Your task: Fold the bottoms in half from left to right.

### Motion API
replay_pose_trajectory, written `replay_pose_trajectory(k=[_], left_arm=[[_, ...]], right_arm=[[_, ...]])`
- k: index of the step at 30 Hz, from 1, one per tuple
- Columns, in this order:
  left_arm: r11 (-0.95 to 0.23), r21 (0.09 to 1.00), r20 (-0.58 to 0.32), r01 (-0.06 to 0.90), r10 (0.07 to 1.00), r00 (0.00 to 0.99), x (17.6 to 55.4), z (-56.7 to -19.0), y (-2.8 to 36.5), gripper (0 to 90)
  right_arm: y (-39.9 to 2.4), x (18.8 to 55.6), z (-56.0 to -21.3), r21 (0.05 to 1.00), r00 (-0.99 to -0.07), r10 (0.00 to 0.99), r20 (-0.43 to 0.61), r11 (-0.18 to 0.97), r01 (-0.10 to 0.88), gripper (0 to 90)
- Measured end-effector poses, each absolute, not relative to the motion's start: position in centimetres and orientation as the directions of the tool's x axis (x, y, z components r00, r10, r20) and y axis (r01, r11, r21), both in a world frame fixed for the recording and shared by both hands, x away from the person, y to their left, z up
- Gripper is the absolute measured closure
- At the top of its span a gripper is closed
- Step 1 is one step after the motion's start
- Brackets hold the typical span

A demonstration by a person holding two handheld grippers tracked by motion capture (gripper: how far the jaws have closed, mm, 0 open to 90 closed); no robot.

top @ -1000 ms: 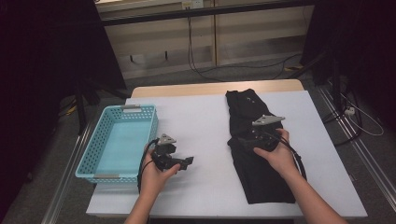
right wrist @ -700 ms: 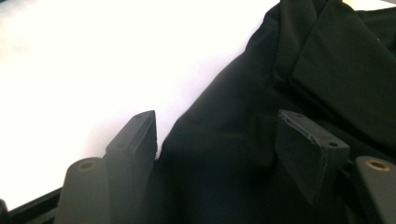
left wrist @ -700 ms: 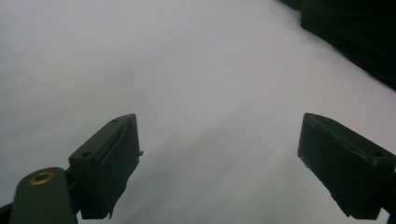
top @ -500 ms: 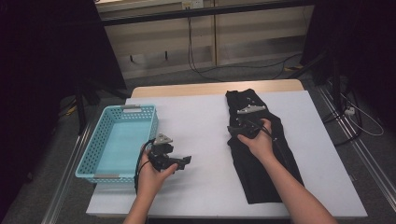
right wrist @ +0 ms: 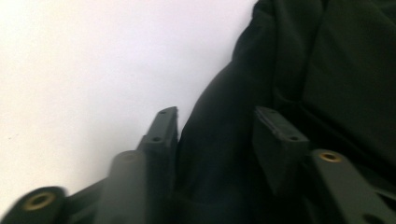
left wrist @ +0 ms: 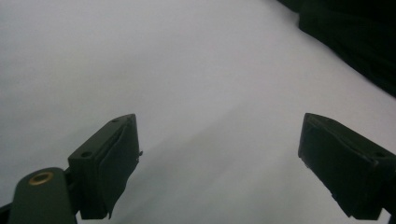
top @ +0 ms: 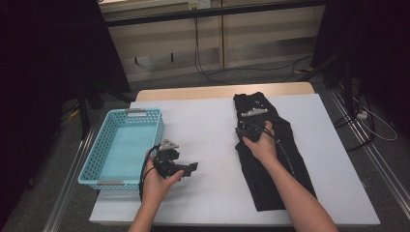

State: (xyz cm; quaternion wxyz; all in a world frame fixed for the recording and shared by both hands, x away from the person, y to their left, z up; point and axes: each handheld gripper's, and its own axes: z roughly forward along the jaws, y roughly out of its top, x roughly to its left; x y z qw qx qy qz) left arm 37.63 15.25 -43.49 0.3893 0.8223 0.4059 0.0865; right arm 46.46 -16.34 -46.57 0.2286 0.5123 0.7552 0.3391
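A black garment [top: 278, 166] lies spread lengthwise on the right half of the white table [top: 203, 121]. My right gripper [top: 244, 127] is down at the garment's left edge, near its far end. Its jaws have just been closing, and a raised fold of the black cloth [right wrist: 219, 154] fills the gap of the right gripper [right wrist: 217, 116], pinched between both pads. My left gripper [top: 192, 168] hovers low over bare table near the front, to the right of the basket. In the left gripper view the left gripper [left wrist: 219, 135] stands wide open with nothing between its jaws, and the garment [left wrist: 355, 42] lies far off.
A light blue plastic basket [top: 159, 131] with nothing in it stands on the table's left side. Bare white tabletop lies between the basket and the garment. Cables trail on the floor beyond the table's far edge.
The right hand has moved away from the person along the garment's left edge and lowered onto the cloth. The left hand has stayed in place.
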Motion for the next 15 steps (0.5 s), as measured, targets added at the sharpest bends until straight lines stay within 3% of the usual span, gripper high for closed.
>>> replay_pose_trajectory(k=[4,9,15], left_arm=[[-0.362,0.709,-0.175,0.605,0.741,0.648,37.64,-43.47,15.53,13.0],[-0.359,0.714,-0.172,0.601,0.742,0.648,37.60,-43.40,15.70,12.9],[-0.348,0.721,-0.174,0.600,0.747,0.642,37.62,-43.28,15.84,13.0]], right_arm=[[-16.46,46.51,-46.56,0.747,-0.359,0.933,0.000,0.239,0.621,61.3],[-17.09,46.75,-46.53,0.749,-0.345,0.938,0.018,0.215,0.626,82.5],[-17.31,46.82,-46.49,0.751,-0.350,0.936,0.034,0.207,0.627,85.8]])
